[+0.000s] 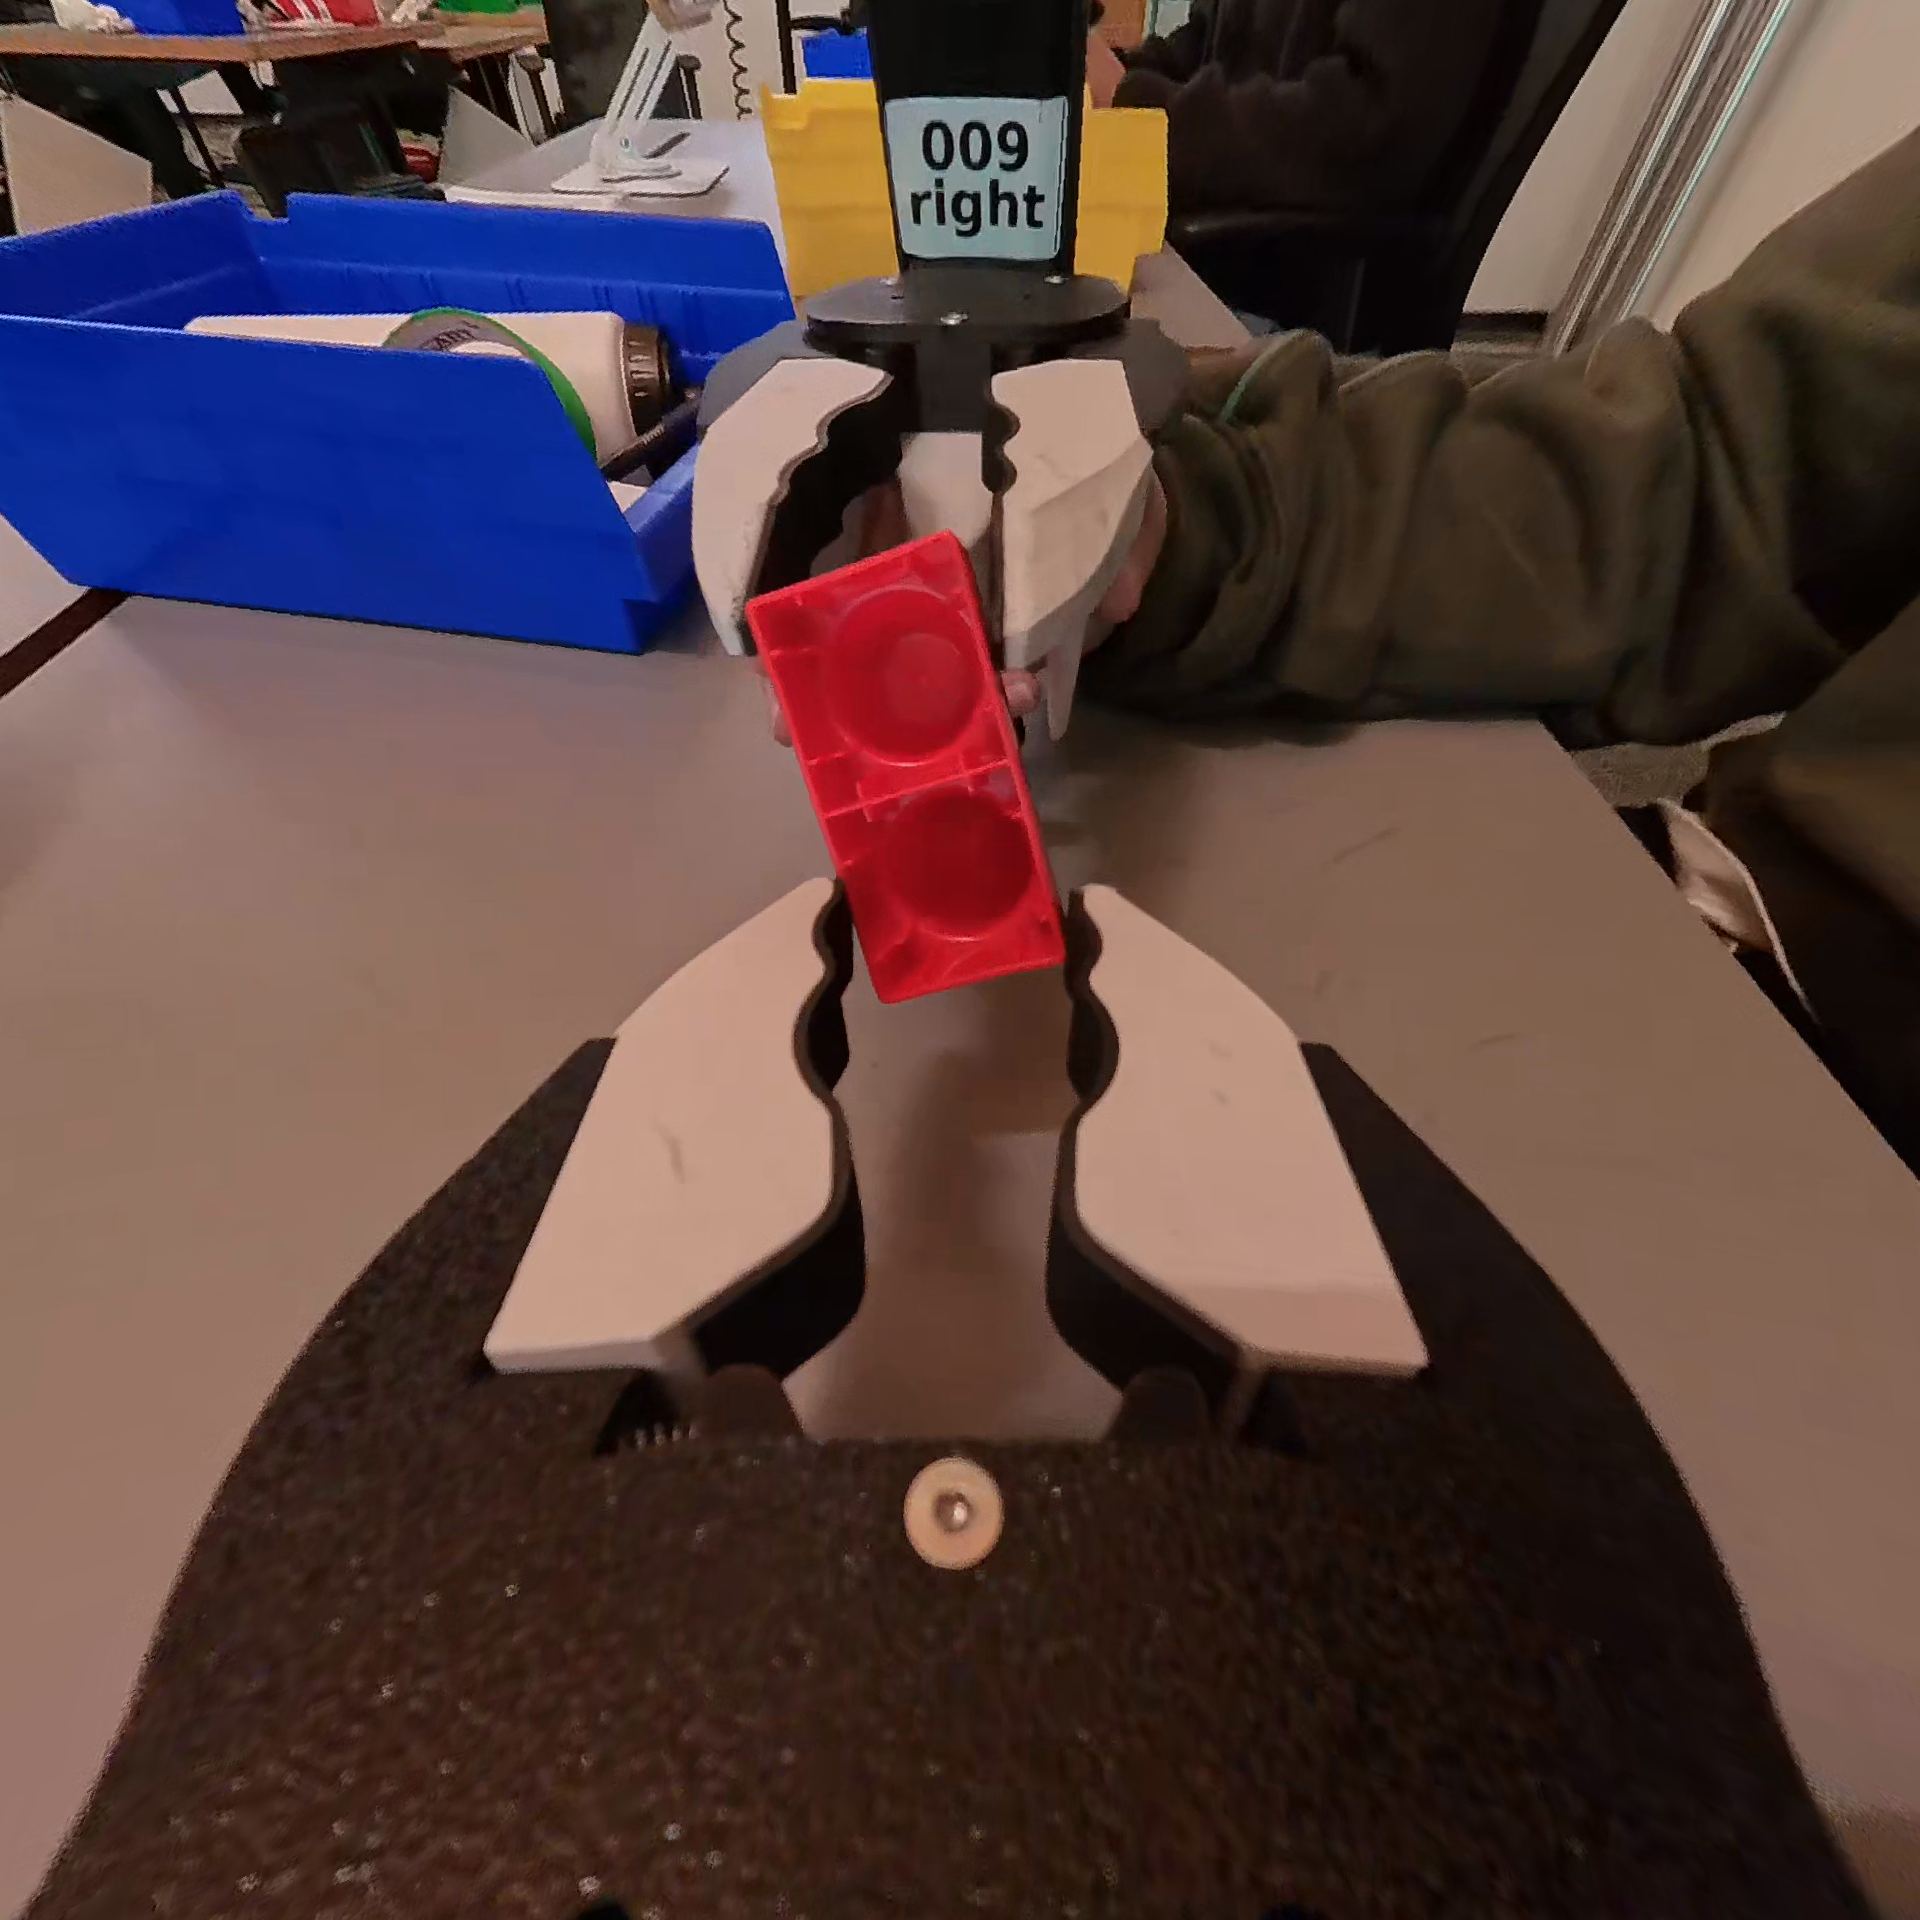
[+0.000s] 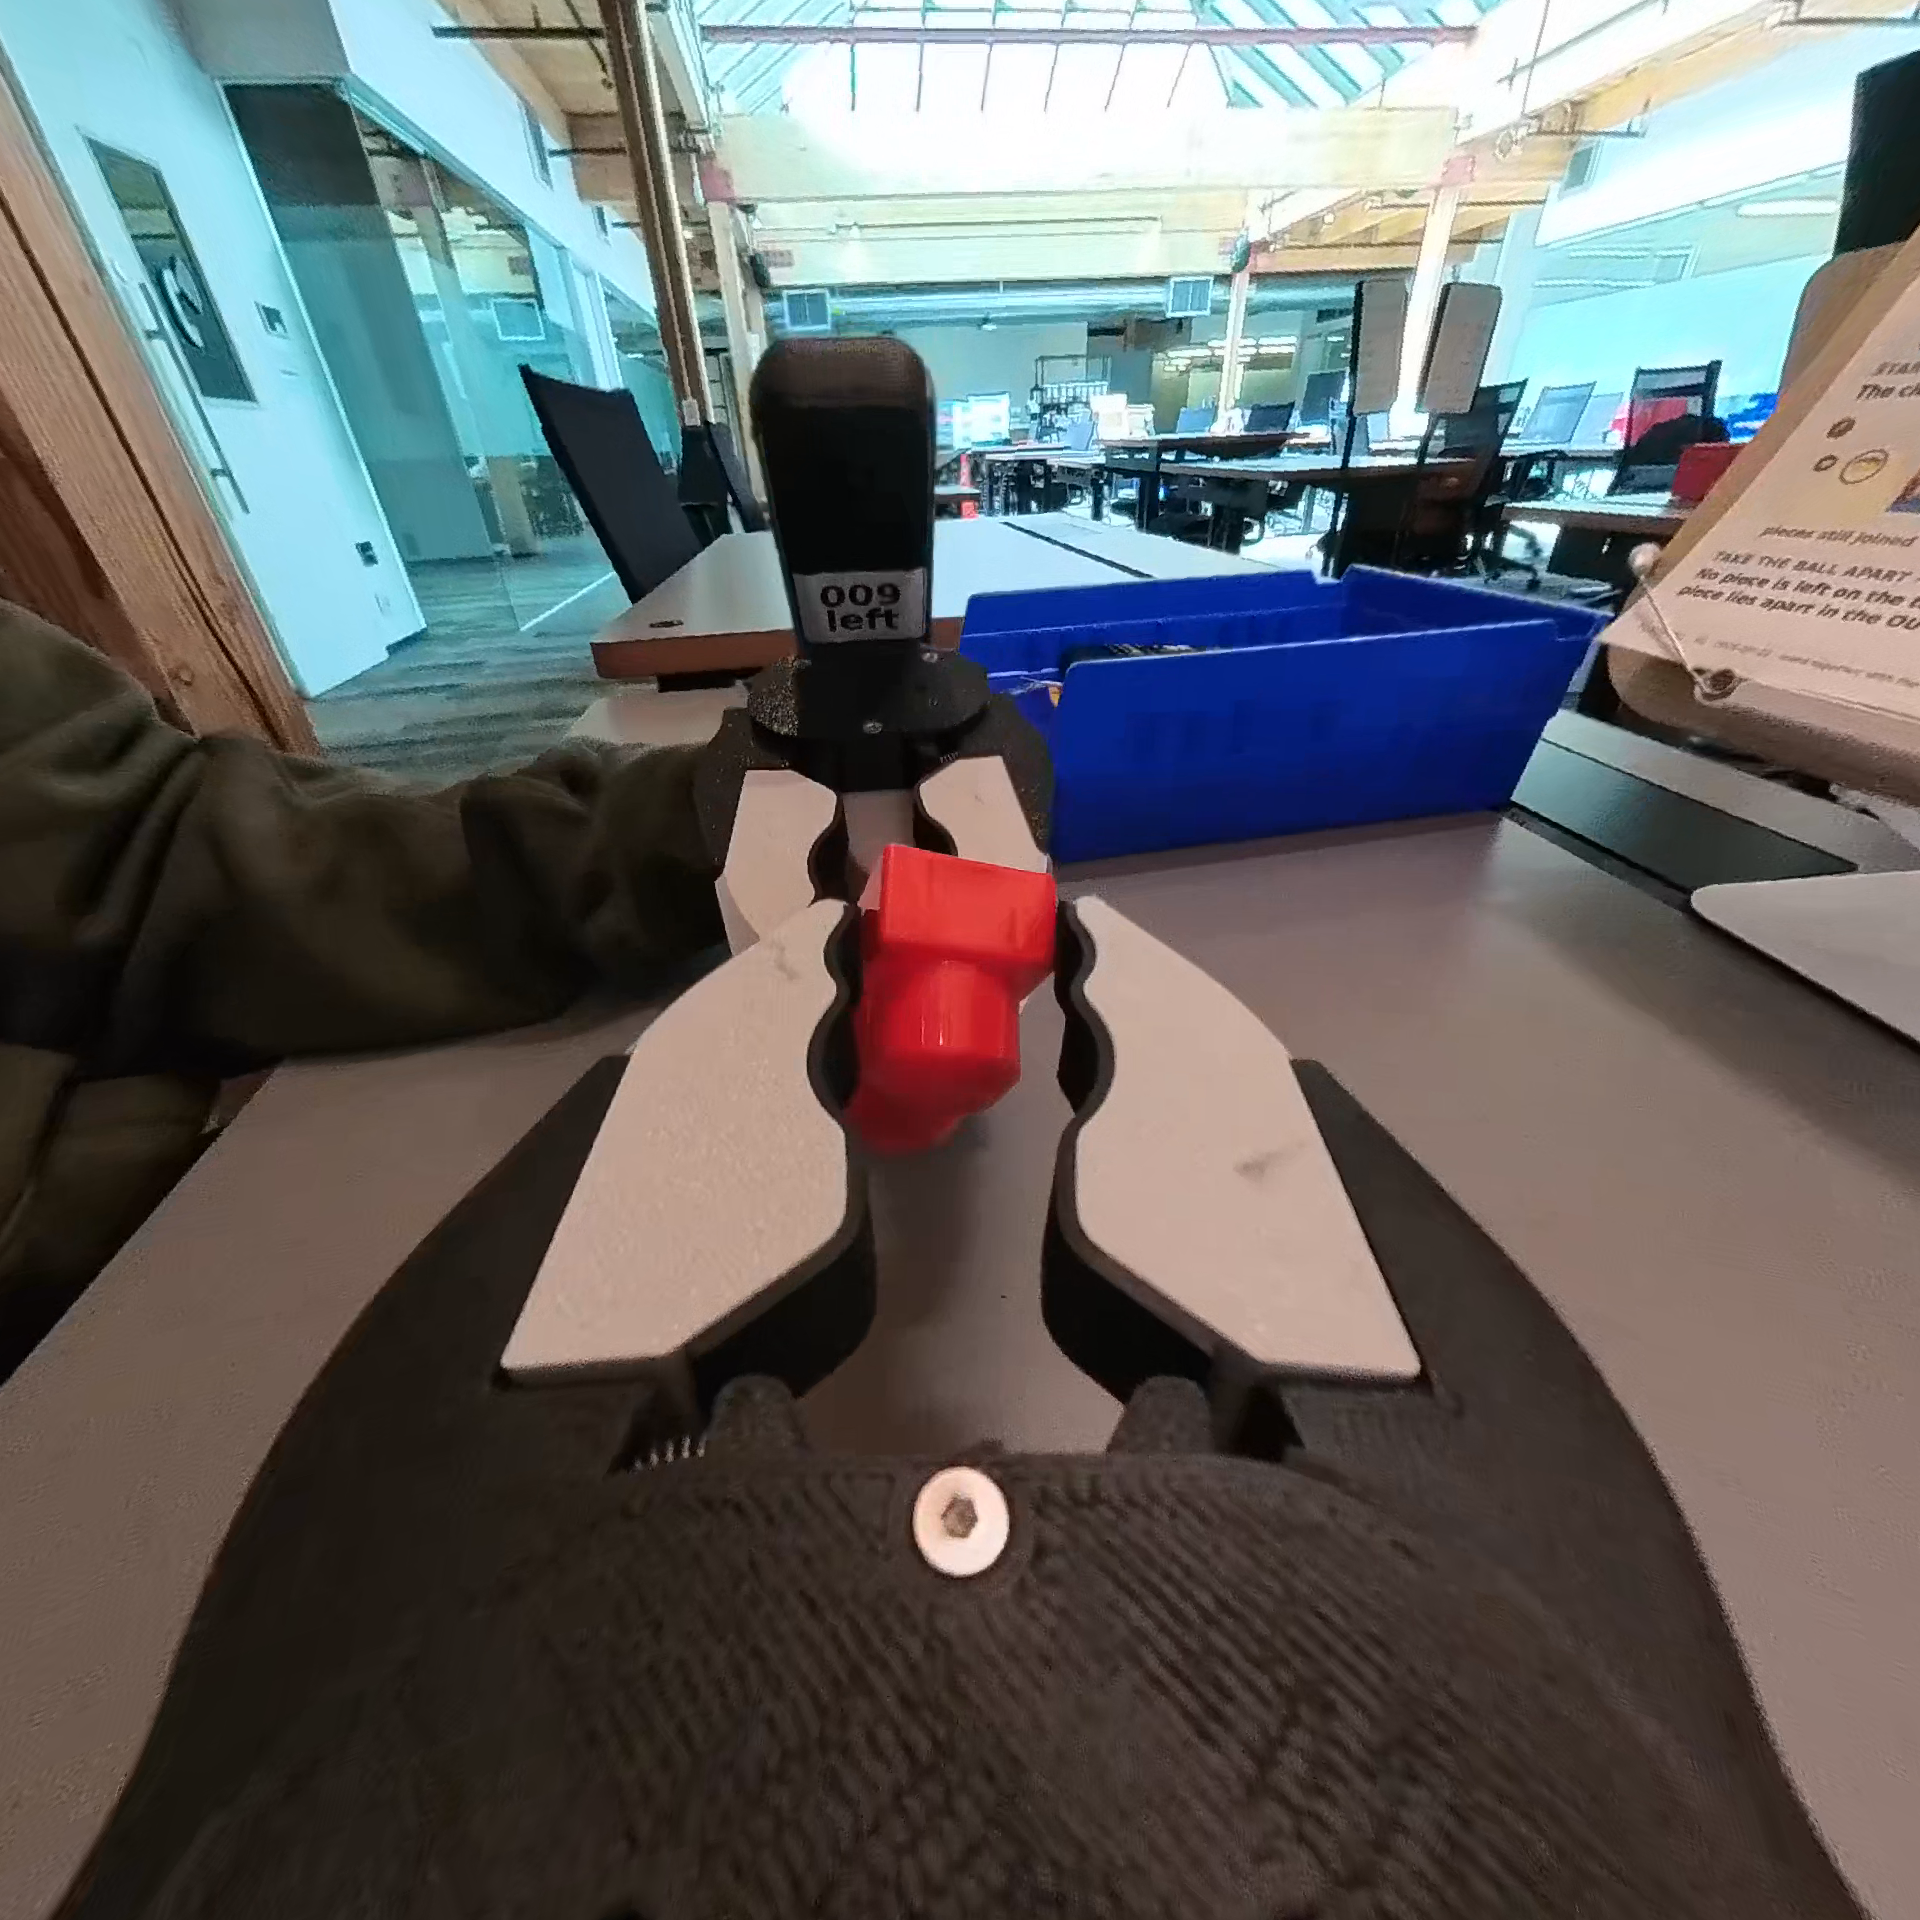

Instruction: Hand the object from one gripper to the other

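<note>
A red two-stud brick (image 1: pixel 914 769) hangs tilted above the grey table (image 1: pixel 364 883), spanning the two grippers. My left gripper (image 1: pixel 954 904) has both fingertips against the sides of the brick's near end, underside hollows facing the camera. My right gripper (image 1: pixel 894 681) faces it and clamps the far end. In the right wrist view the right gripper (image 2: pixel 951 925) pinches the brick (image 2: pixel 935 997) between its tips, one stud pointing at the camera. The left gripper's fingers (image 2: pixel 769 852) stand just behind the brick, its tips hidden by it.
A blue bin (image 1: pixel 312 468) holding rolls stands at the back left, with a yellow bin (image 1: pixel 821 177) behind the right gripper. A sleeved arm (image 1: pixel 1507 520) reaches in from the right. In the right wrist view, a blue bin (image 2: pixel 1247 748) and a printed sheet (image 2: pixel 1787 561) stand at the right. The gap from one gripper's tips to the other's is roughly 5 centimetres.
</note>
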